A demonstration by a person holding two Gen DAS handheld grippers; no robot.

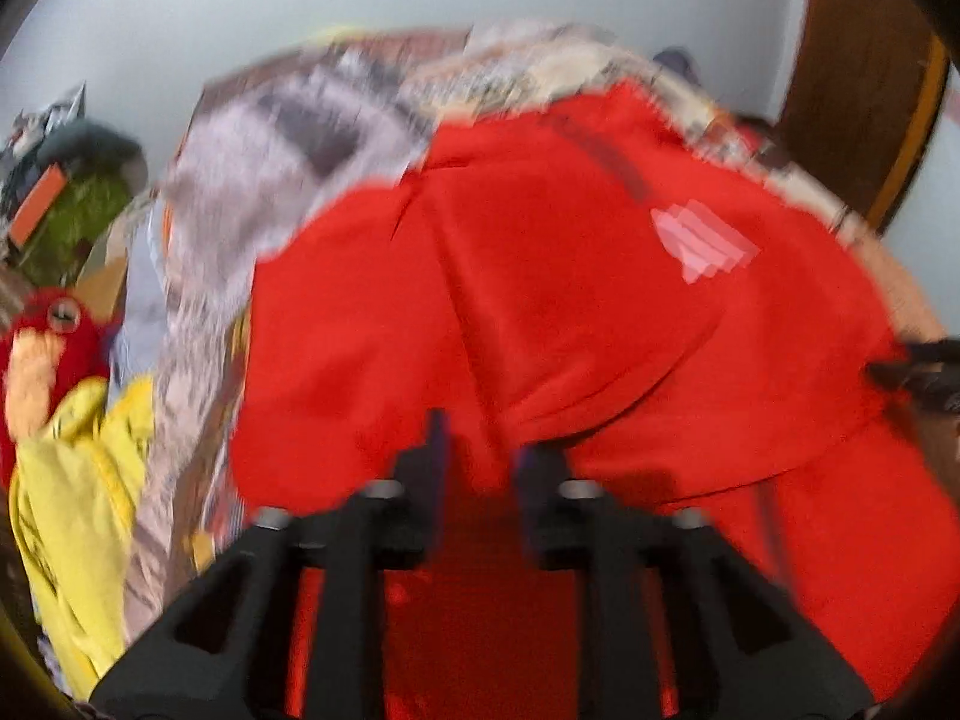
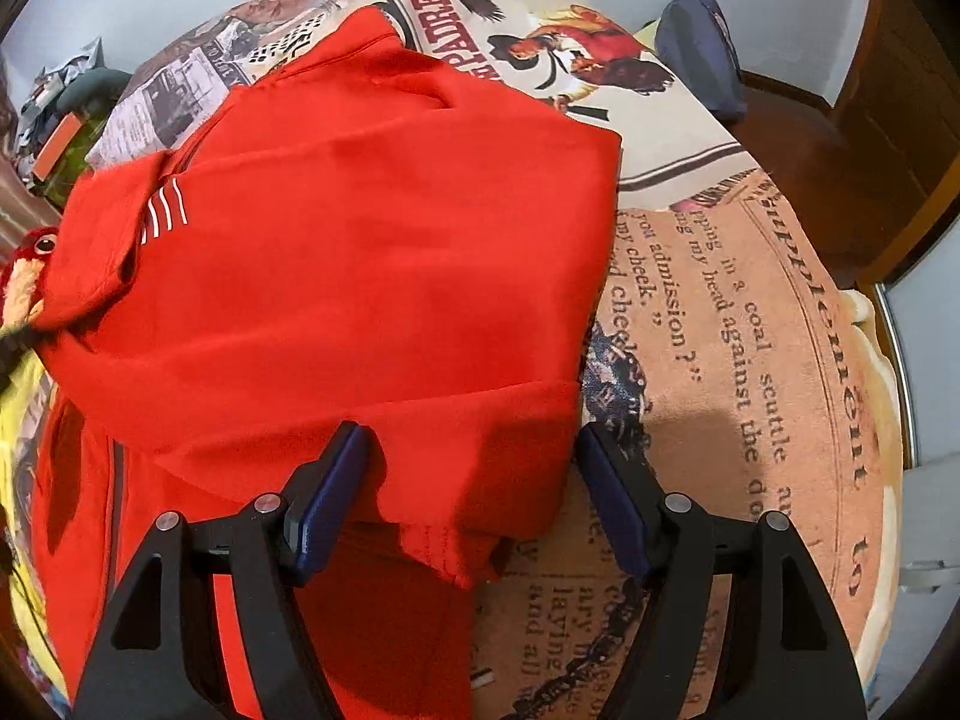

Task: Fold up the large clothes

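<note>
A large red garment (image 1: pixel 540 300) lies folded over on a bed with a newspaper-print cover (image 2: pixel 720 330). It bears a small white striped mark (image 2: pixel 165 210). My left gripper (image 1: pixel 480 456) points down over the near part of the red cloth; the view is blurred, its fingers stand apart, and red fabric shows in the gap. My right gripper (image 2: pixel 471 468) is wide open over the garment's (image 2: pixel 360 240) near right corner. The folded edge lies between its blue pads (image 2: pixel 327 504), which do not press on it.
A yellow garment (image 1: pixel 78 510) and a red plush toy (image 1: pixel 48 330) lie at the bed's left side. A dark blue bag (image 2: pixel 702 48) sits at the far right of the bed. Wooden furniture (image 1: pixel 858 90) stands behind at the right.
</note>
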